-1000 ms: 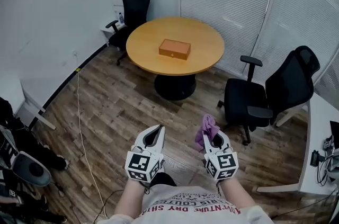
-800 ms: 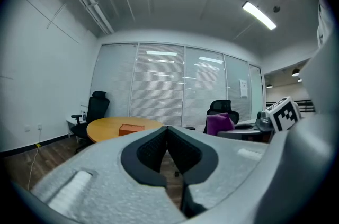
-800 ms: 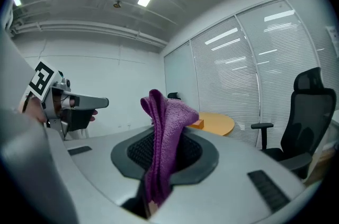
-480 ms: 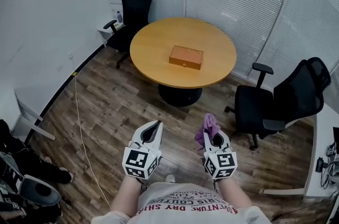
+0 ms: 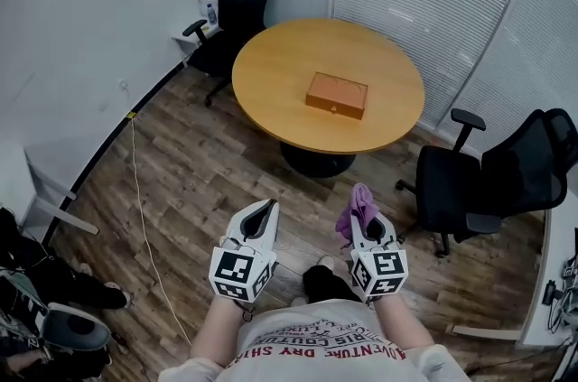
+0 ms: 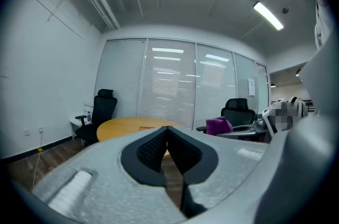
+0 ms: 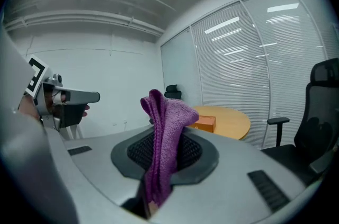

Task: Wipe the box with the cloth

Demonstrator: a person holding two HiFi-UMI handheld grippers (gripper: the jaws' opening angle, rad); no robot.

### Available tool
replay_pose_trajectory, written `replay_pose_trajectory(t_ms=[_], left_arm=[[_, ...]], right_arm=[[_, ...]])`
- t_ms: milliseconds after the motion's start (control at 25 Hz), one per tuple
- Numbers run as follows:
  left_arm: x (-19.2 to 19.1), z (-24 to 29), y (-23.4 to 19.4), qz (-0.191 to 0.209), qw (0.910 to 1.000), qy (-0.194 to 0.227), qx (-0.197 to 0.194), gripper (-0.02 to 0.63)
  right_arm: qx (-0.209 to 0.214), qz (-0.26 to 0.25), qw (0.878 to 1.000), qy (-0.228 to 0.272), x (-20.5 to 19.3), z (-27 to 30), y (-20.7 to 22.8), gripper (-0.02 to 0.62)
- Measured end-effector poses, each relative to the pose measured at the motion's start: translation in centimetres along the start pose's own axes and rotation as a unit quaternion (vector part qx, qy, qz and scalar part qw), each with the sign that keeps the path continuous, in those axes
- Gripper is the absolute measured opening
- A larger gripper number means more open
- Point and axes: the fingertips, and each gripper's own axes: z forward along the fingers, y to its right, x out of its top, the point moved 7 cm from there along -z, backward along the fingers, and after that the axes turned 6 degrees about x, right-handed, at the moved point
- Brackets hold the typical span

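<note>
Right claw (image 7: 165,135) clamped on purple cloth (image 7: 168,112); left claw (image 6: 167,133) pressed together, empty

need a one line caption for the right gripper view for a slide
Right gripper shut on a purple cloth, with the orange box on the round table ahead.

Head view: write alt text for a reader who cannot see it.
Two hand-held tools hang over a wood floor: the right tool grips a purple cloth, and the left tool is shut and empty. Ahead, an orange box lies on a round table, with black office chairs nearby.
</note>
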Motion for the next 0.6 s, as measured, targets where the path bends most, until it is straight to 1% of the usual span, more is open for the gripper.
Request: replay_pose_trajectory(t_ms=[200,400,600], left_arm=[[-0.1,4.2,-2.6,-0.004,0.9999,-0.008,0.010,0.009],[1.3,10.7,-4.4,-0.008,0.9999,-0.011,0.004,0.009],[3.0,17.8,-6.3,-0.009,0.9999,-0.009,0.009,0.009]], right_arm=[[0.007,-0.004,1.000,0.000,1.0,4.8,1.9,0.074],[0.006,0.000,1.000,-0.009,2.8,10.4,5.6,0.074],[0.021,-0.004,1.000,-0.018,4.9,16.2,9.6,0.074]])
